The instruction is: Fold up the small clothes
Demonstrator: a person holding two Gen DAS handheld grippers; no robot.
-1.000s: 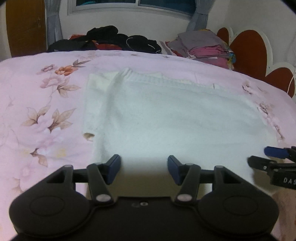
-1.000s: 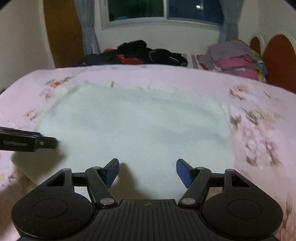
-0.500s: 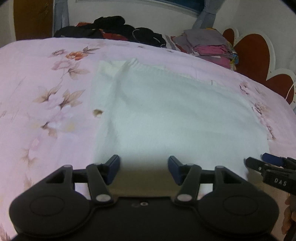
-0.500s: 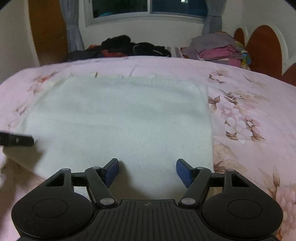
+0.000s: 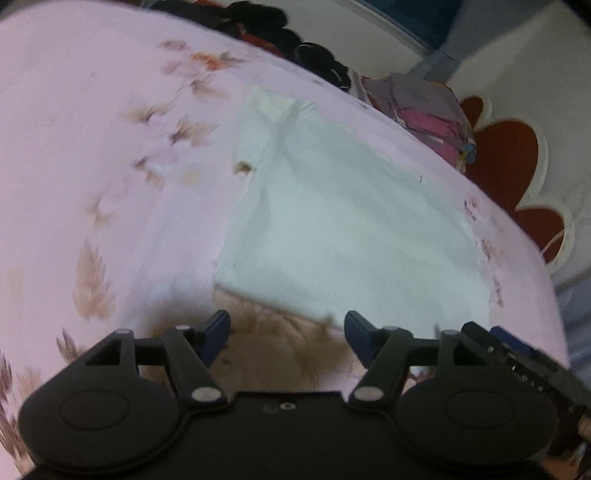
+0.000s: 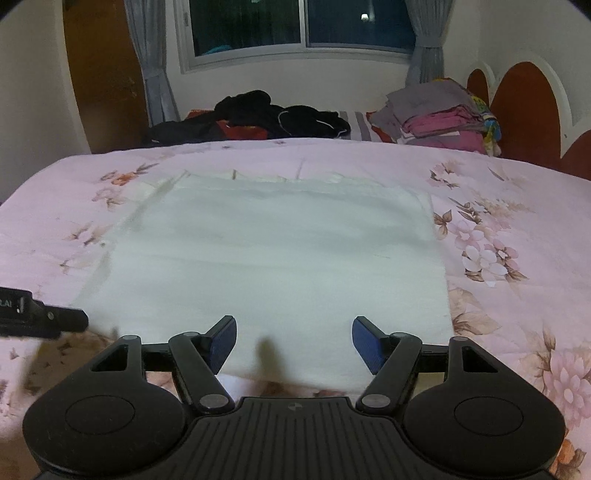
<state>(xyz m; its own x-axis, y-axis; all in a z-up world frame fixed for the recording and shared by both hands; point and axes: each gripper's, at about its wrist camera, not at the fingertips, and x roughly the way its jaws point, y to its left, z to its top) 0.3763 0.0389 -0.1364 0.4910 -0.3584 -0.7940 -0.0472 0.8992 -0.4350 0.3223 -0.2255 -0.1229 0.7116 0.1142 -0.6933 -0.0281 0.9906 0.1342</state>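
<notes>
The left wrist view is smeared and tilted, so the flower print on the bed [image 5: 92,155] is streaks and the near edge of the white cloth [image 5: 351,229] is hard to trace. The right wrist view is sharp: there the white cloth [image 6: 273,258] lies flat and roughly square on the pink floral bed [image 6: 509,229], its near edge just under the blue fingertips.

The left claw [image 5: 286,334] stands open with nothing between its pads; its jaws have just been opening wider. It hangs over bare bedspread just off the cloth's near left corner. The right claw [image 6: 293,341] is open too and grips nothing, poised above the cloth's near edge.

Each view catches only a sliver of the other tool: the right claw is cut off at the left view's right edge, and the left claw [image 6: 55,321] shows as a dark bar at the left of the right view (its fingertips are out of frame).

Only the right view shows the window [image 6: 299,26] and curtains. Both show the dark clothes heap [image 6: 258,114] and the folded stack [image 6: 439,114] at the far side.
</notes>
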